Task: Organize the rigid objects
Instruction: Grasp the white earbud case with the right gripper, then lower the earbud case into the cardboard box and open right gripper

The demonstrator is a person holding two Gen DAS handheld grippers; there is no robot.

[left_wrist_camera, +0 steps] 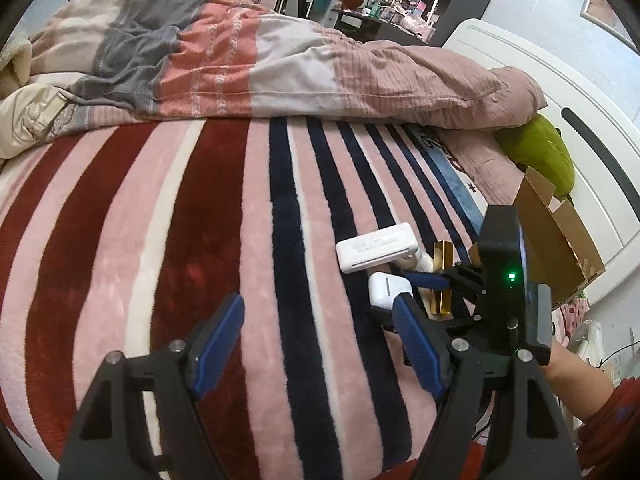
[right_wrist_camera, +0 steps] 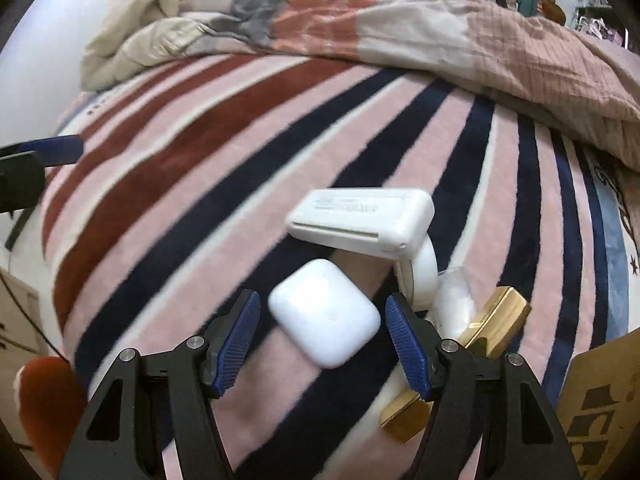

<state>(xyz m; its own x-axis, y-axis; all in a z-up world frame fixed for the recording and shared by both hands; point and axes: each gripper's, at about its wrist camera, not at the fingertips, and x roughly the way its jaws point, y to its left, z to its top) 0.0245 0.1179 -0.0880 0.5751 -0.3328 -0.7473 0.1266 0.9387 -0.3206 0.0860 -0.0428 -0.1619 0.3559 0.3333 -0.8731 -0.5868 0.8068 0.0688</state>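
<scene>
A white earbud case [right_wrist_camera: 325,313] lies on the striped blanket between the open fingers of my right gripper [right_wrist_camera: 322,332]; the pads stand apart from it on both sides. Behind it lie a long white rectangular case [right_wrist_camera: 362,222], a white round object [right_wrist_camera: 424,276] and a gold bar-shaped object [right_wrist_camera: 480,332]. In the left wrist view the earbud case [left_wrist_camera: 388,289], the long case [left_wrist_camera: 376,247] and the gold object [left_wrist_camera: 440,280] lie at right, with the right gripper over them. My left gripper [left_wrist_camera: 316,340] is open and empty above the blanket.
An open cardboard box [left_wrist_camera: 560,236] stands at the bed's right side; its printed wall shows in the right wrist view [right_wrist_camera: 600,408]. A rumpled quilt [left_wrist_camera: 240,60] lies across the far bed. A green cushion [left_wrist_camera: 540,152] rests by the white headboard [left_wrist_camera: 580,128].
</scene>
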